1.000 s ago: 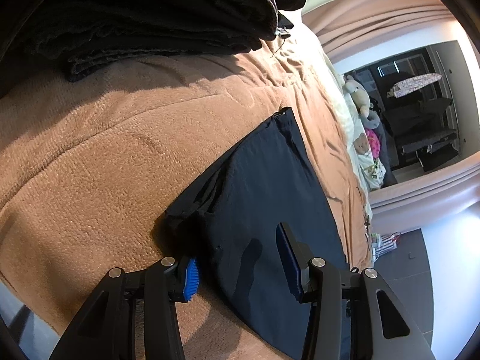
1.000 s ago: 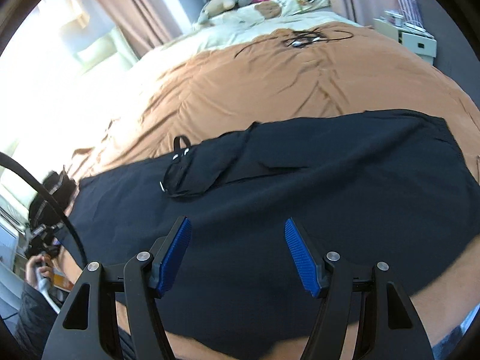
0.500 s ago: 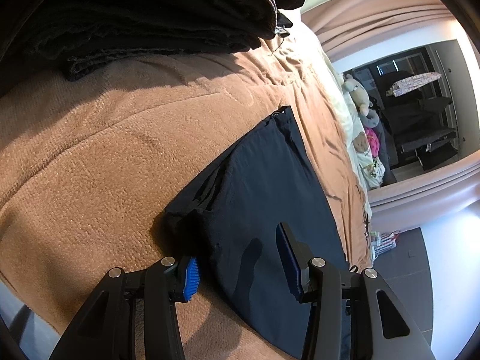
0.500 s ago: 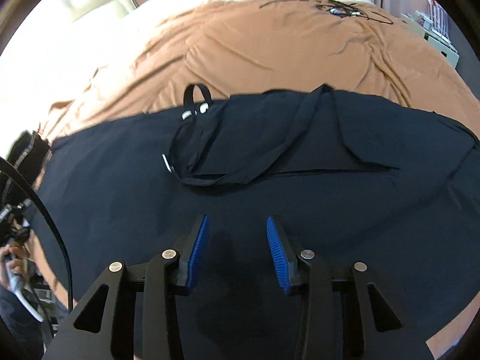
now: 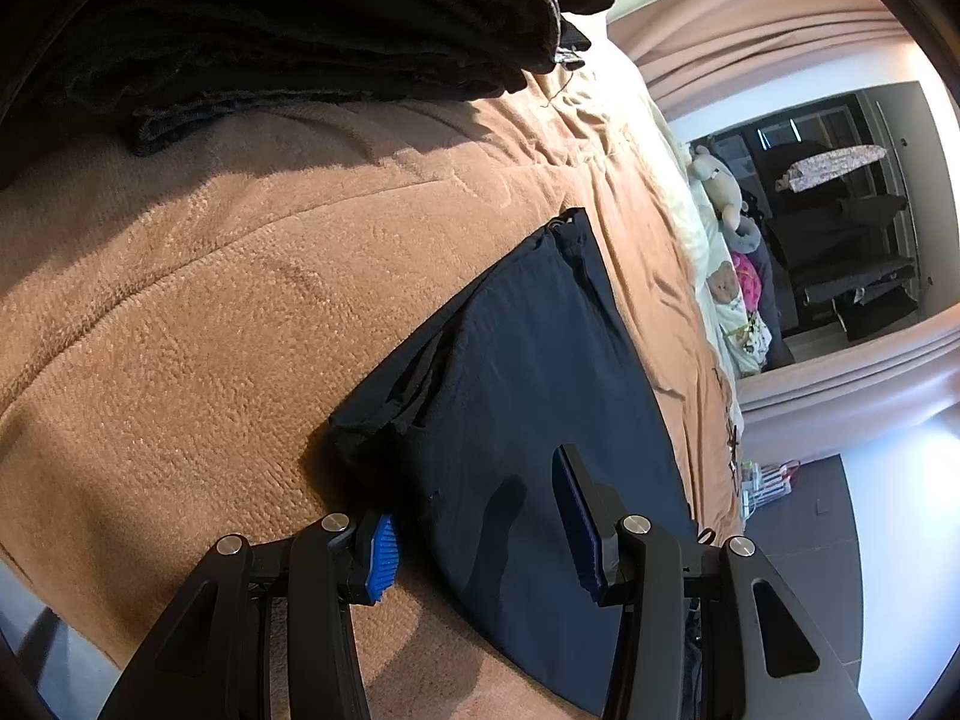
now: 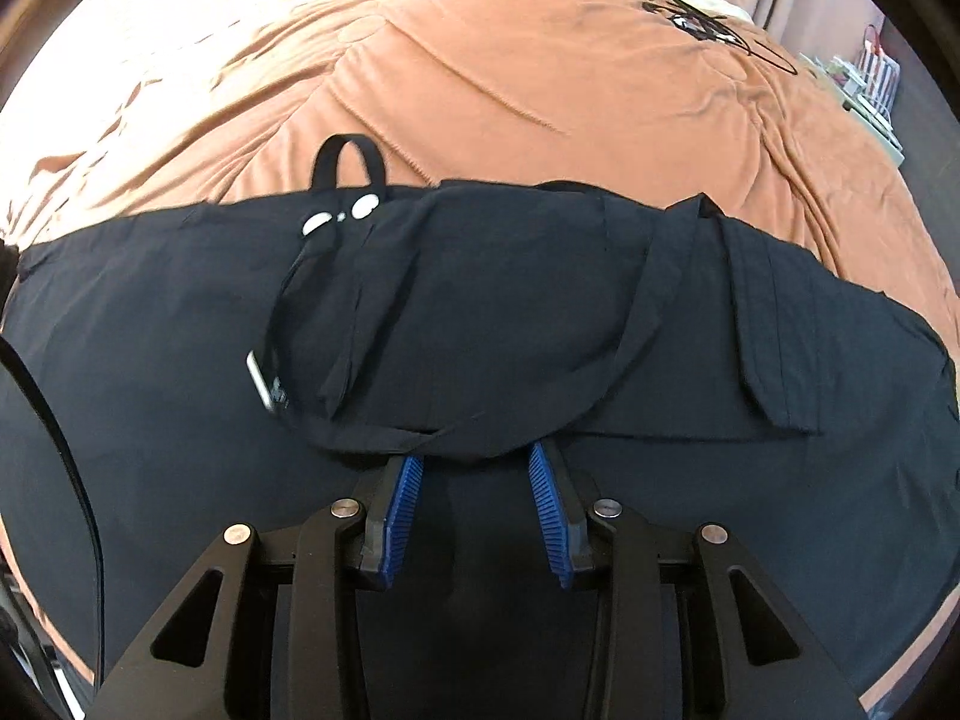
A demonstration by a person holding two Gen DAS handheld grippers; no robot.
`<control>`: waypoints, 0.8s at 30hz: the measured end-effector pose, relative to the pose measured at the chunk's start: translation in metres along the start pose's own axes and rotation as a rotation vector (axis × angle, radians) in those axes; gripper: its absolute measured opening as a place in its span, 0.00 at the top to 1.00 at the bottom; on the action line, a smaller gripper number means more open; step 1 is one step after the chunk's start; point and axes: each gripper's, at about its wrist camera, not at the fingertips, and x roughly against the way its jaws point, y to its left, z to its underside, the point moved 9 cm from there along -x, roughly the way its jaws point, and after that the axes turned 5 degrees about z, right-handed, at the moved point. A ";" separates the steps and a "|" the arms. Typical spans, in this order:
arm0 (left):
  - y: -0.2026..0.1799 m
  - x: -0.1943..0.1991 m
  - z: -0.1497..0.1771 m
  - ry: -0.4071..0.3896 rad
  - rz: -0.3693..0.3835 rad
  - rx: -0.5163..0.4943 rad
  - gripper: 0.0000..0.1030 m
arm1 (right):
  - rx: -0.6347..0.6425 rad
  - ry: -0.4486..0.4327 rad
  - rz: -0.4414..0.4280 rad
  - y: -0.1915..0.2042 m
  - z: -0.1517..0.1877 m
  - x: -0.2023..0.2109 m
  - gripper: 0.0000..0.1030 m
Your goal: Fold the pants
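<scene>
Dark navy pants lie spread sideways across a tan blanket, with a flap folded over along the middle and a drawstring loop at the far edge. My right gripper points down at the folded flap's near edge. Its jaws are closing, with flat pants cloth under the gap and the pads not pressing on it. In the left wrist view the pants run away to the upper right. My left gripper stands open astride their near corner, its left pad at the cloth's edge.
A stack of dark folded clothes sits at the blanket's far left. Stuffed toys lie by the pale bedding beyond. A black cable arcs at the left of the right wrist view. A thin black cord lies on the far blanket.
My right gripper has swung down and forward over the pants to the folded flap's edge, and its jaws have narrowed. The left gripper and the cloth near it have not moved.
</scene>
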 end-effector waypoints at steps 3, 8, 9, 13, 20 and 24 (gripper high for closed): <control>-0.002 -0.001 0.002 -0.001 0.001 0.005 0.49 | -0.007 -0.004 0.014 0.002 -0.006 -0.005 0.68; -0.002 -0.003 0.001 0.000 0.007 0.022 0.48 | -0.011 -0.014 0.033 0.006 -0.016 -0.011 0.69; -0.002 -0.003 0.001 -0.001 0.008 0.025 0.48 | -0.011 -0.010 0.033 0.007 -0.016 -0.013 0.69; -0.001 -0.005 -0.001 -0.008 0.011 0.020 0.48 | 0.004 -0.008 0.035 0.006 -0.018 -0.017 0.69; 0.006 -0.007 -0.005 -0.002 -0.016 0.041 0.93 | -0.040 0.007 -0.042 -0.003 -0.012 -0.009 0.69; -0.004 0.004 -0.011 -0.022 0.016 0.038 0.97 | -0.040 -0.010 -0.081 -0.008 0.002 0.008 0.69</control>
